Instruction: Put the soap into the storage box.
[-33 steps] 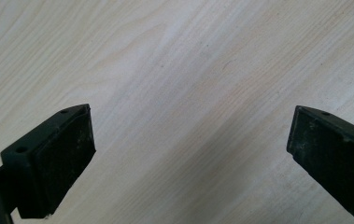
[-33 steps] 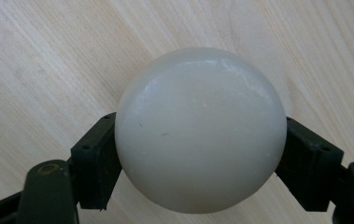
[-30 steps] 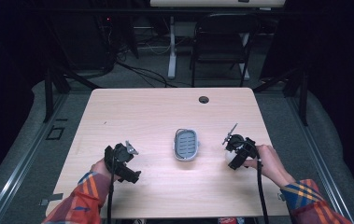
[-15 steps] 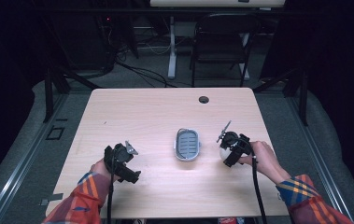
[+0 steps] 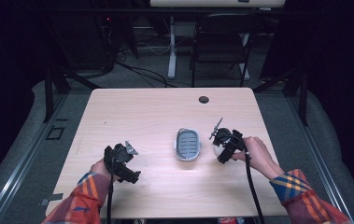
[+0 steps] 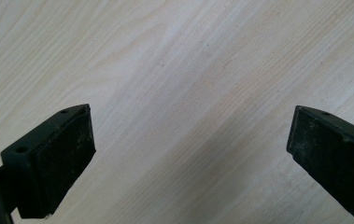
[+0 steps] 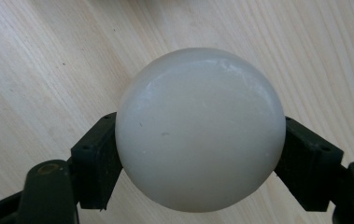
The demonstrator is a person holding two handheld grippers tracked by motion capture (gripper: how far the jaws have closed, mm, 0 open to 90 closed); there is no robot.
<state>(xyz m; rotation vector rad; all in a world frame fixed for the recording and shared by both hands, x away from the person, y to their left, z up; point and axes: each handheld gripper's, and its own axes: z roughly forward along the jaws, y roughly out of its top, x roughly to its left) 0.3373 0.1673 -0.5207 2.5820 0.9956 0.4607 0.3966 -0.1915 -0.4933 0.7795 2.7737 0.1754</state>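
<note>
My right gripper (image 5: 219,150) is shut on a round white soap bar (image 7: 198,128), which its two black jaws clamp from both sides just above the wooden table (image 5: 142,116). In the high view the soap bar (image 5: 217,150) shows as a pale spot right of the grey oval soap dish (image 5: 187,144) at the table's middle. My left gripper (image 5: 127,163) rests low over the table's front left, well apart from the dish. Its jaws stand wide open over bare wood, with the fingertips (image 6: 53,158) holding nothing.
A small dark grommet hole (image 5: 204,99) sits near the table's far edge. Beyond the table stand a black chair (image 5: 221,42) and a white desk leg (image 5: 171,46) with cables on the floor. Black cables trail from both grippers toward the table's front edge.
My right gripper with the soap bar has shifted left, closer to the soap dish. The left gripper has stayed in place.
</note>
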